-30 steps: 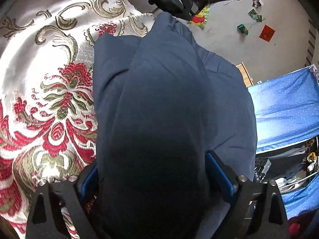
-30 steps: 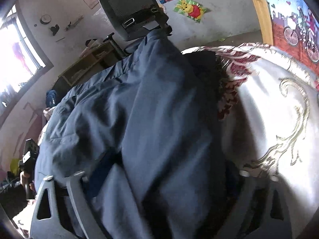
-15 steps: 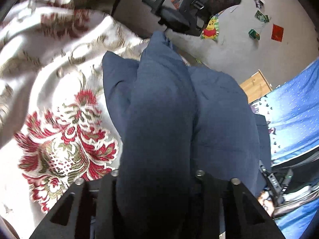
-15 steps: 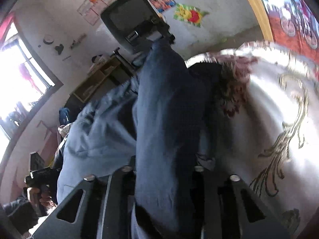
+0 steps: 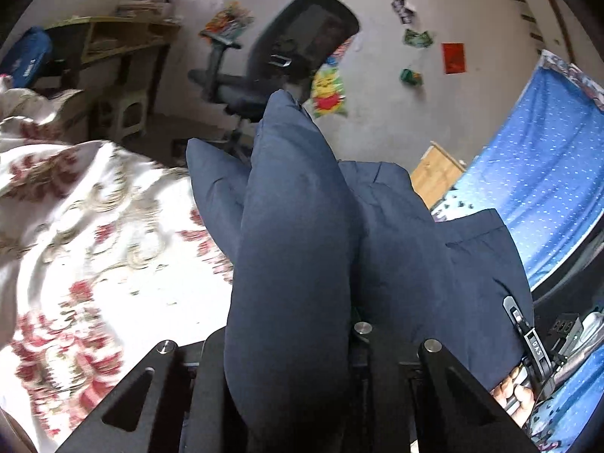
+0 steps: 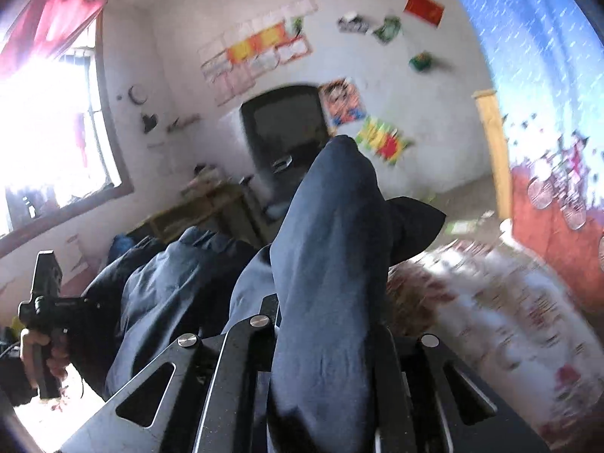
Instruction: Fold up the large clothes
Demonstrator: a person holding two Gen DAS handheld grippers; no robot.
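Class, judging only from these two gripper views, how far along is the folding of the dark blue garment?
Done: both grippers are shut on the dark blue garment, the left gripper and right gripper each pinching a bunched ridge. In hand: the cloth is lifted, draping between them above the floral bedspread. Left: no neat fold shows; the garment needs laying flat and folding over.

Right gripper [image 6: 324,347] clamps a navy garment [image 6: 332,264] rising toward twelve o'clock; left gripper [image 6: 45,302] at nine o'clock, floral bedspread [image 6: 490,321] at four o'clock.
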